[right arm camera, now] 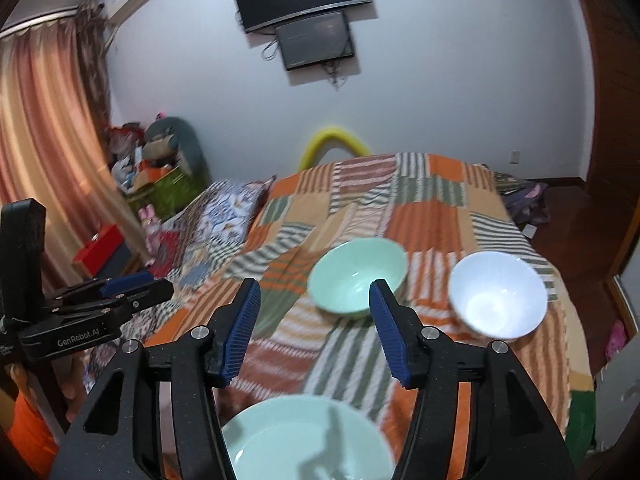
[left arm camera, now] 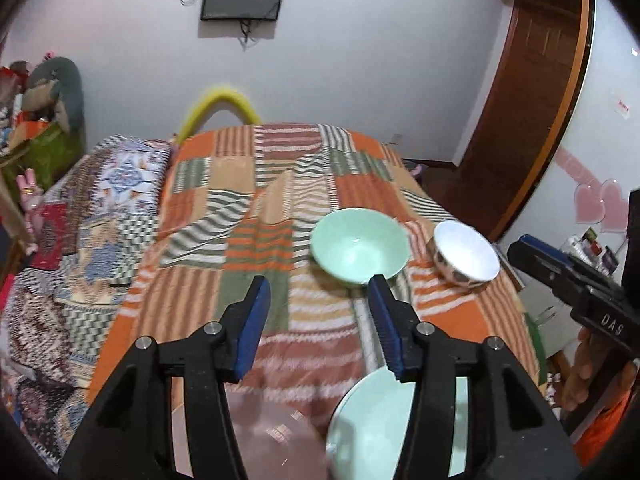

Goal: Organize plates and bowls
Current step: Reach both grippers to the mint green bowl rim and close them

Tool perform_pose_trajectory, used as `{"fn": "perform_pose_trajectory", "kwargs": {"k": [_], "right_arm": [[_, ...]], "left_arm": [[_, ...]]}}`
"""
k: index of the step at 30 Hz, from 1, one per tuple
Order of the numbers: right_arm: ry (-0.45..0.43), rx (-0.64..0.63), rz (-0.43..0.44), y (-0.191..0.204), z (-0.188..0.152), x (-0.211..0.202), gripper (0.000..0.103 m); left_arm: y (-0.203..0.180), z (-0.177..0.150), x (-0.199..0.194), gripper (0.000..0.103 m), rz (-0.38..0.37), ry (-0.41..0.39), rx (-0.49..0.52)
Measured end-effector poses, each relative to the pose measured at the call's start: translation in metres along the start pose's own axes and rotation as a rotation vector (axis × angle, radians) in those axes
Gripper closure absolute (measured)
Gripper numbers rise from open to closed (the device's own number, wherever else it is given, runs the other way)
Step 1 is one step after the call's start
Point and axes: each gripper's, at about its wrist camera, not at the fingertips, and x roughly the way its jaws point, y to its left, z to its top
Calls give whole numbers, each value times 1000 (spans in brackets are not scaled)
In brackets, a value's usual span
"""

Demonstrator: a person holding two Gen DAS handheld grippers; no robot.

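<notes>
On the bed (left arm camera: 320,184), under a patchwork blanket of orange, green and white stripes, the dishes are laid out. In the left wrist view, the left gripper (left arm camera: 318,324) hangs above the blanket with its jaws apart and nothing between the blue pads. Beyond its right finger sits the mint green bowl (left arm camera: 360,250), upright, and just beside that, further right, the white bowl (left arm camera: 466,258) with a dark pattern on its outside, tilted slightly. Low in the picture, a mint green plate (left arm camera: 372,436) shows partly behind the right finger, and a pinkish, blurred plate (left arm camera: 272,440) lies next to it on the left. The right gripper (left arm camera: 520,252) pokes in from the right edge. Over to the right wrist view: the right gripper (right arm camera: 314,328) is also well parted, holding nothing. The mint green bowl (right arm camera: 356,276) sits just past its right finger, the white bowl (right arm camera: 498,294) near it on the right, apart from it. The mint green plate (right arm camera: 308,440) lies at the bottom, between the fingers. The left gripper (right arm camera: 132,286) reaches in from the left edge.
</notes>
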Motion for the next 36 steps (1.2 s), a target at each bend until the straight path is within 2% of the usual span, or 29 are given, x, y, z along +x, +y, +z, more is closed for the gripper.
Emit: {"fn": "perform_pose_trajectory", "kwargs": {"k": [5, 9, 16, 25, 28, 30, 34, 36], "right_arm": [[13, 38, -33, -26, 13, 21, 50], [46, 56, -52, -40, 17, 44, 50], [133, 92, -47, -61, 9, 89, 50], [229, 90, -49, -70, -1, 132, 50], [250, 105, -43, -74, -3, 144, 51], [267, 116, -39, -77, -5, 150, 58], [297, 150, -26, -83, -10, 160, 68], [316, 160, -19, -85, -13, 163, 76]], "left_arm": [[-7, 21, 43, 48, -9, 30, -5], [-5, 28, 85, 47, -19, 95, -18], [1, 28, 150, 47, 16, 180, -31], [16, 25, 199, 49, 4, 244, -86], [17, 23, 210, 62, 14, 257, -76], [17, 21, 217, 70, 21, 266, -69], [22, 17, 228, 78, 9, 288, -89], [25, 14, 233, 84, -5, 305, -101]]}}
